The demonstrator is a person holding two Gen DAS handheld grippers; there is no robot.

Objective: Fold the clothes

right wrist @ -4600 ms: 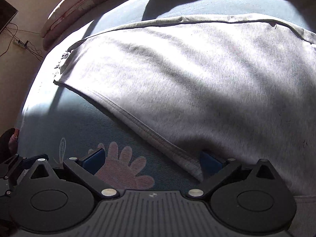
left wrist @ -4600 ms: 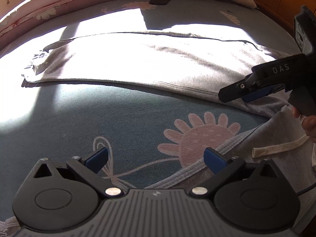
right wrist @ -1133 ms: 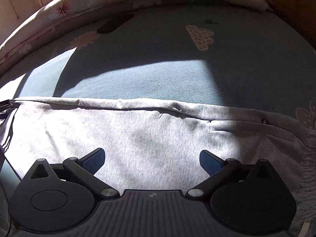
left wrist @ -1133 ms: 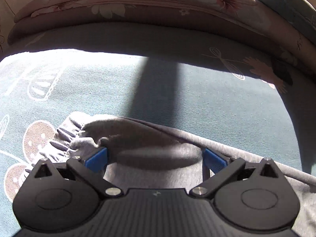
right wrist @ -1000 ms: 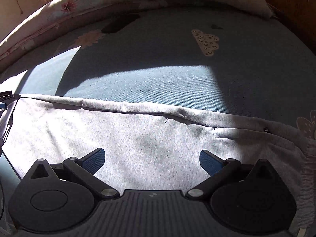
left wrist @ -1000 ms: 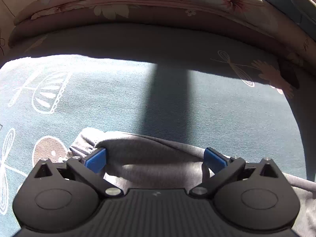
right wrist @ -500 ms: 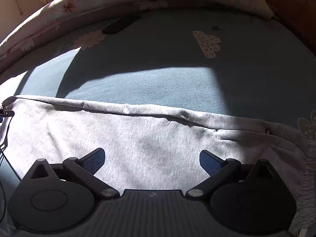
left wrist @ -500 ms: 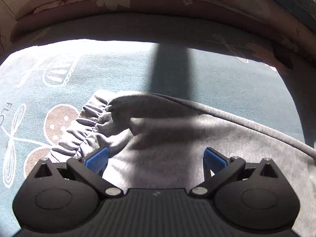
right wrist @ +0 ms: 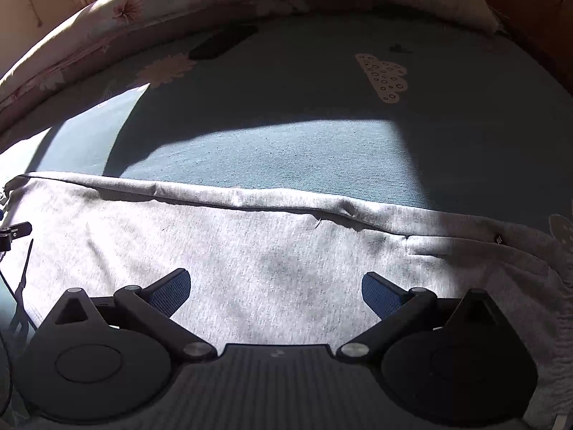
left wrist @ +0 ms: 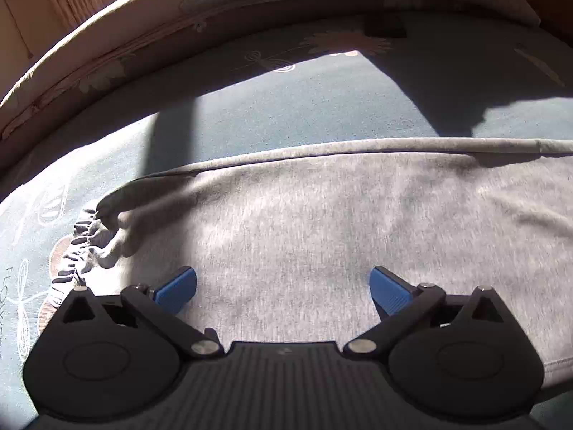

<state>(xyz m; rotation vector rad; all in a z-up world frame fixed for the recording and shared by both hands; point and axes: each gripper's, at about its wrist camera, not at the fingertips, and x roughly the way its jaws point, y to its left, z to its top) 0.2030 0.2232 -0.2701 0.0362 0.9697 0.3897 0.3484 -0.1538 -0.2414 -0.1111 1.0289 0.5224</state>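
Grey sweatpants (left wrist: 322,222): flat on blue bedsheet (left wrist: 304,107), lower frame. Left view only: gathered cuff (left wrist: 86,240), now farther off. Left gripper (left wrist: 283,286), right gripper (right wrist: 275,288): jaws wide, empty, above fabric.

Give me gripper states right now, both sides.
Left gripper: open, holding nothing, over the grey garment.
Right gripper: open, holding nothing, over the same garment.

Heathered light grey is covering the sweatpants (left wrist: 322,222); the teal bedsheet (right wrist: 286,136) is showing a cream dotted cloud (right wrist: 383,75) at one o'clock; pink flowers are dotting the beige quilt (left wrist: 143,43); blue is tinting the fingertips (left wrist: 175,288).
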